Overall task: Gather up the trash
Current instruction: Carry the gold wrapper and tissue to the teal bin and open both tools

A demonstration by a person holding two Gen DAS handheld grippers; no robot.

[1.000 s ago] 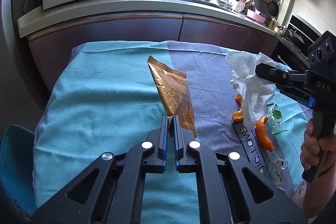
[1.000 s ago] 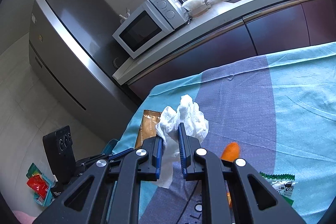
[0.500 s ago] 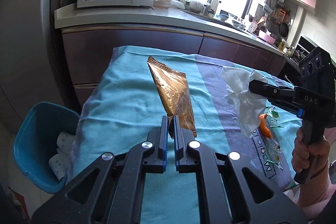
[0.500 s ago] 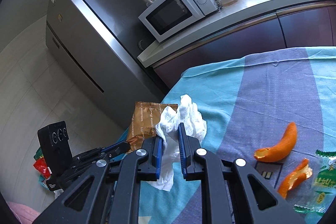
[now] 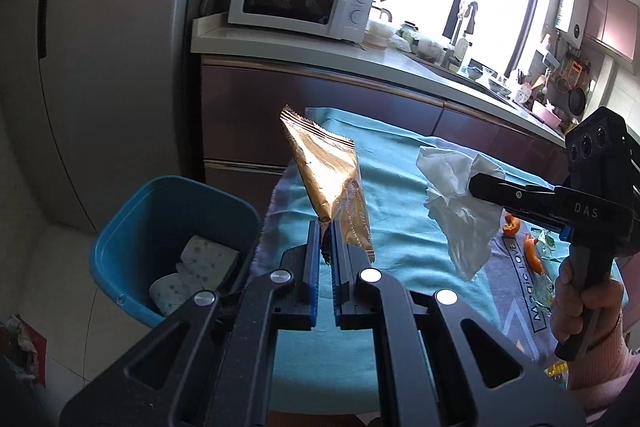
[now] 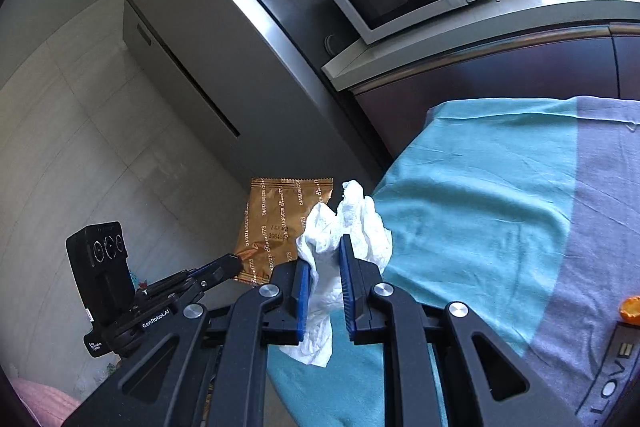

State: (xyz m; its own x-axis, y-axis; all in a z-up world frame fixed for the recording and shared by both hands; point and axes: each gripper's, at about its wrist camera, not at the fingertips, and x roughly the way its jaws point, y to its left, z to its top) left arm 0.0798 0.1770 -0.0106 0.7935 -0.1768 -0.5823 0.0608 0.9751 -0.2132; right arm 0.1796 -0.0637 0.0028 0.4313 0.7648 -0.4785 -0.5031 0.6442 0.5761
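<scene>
My left tongs [image 5: 326,239] are clamped fully together on the bottom corner of the gold wrapper [image 5: 326,179], which stands up from the pinch, above the near-left end of the cloth-covered counter [image 5: 348,347]. My right tongs [image 6: 324,267] are nearly closed, squeezing a crumpled white tissue [image 6: 344,227] whose loose tail hangs below the blades. Both pieces are in the air, just beside each other, at the counter's left end.

Just left of the counter, on the floor, sits the blue bin [image 5: 120,239] with 2 pale dotted wads already in it. I judge this to be the carry toward that bin.

The risks I see: the wrapper is held only by 1 thin corner, so a quick swing could slip it free short of the rim. The tissue's tail might catch on the cloth edge, or cling to the blades on release. The 2 rigs are close, so they could bump over the bin.

The wrapper is glossy, creased foil with serrated ends and printed lettering. The tissue is soft and wrinkled. Orange peel [image 5: 534,255] and clear green-printed wrappers [image 5: 546,247] remain on the counter's far right.
</scene>
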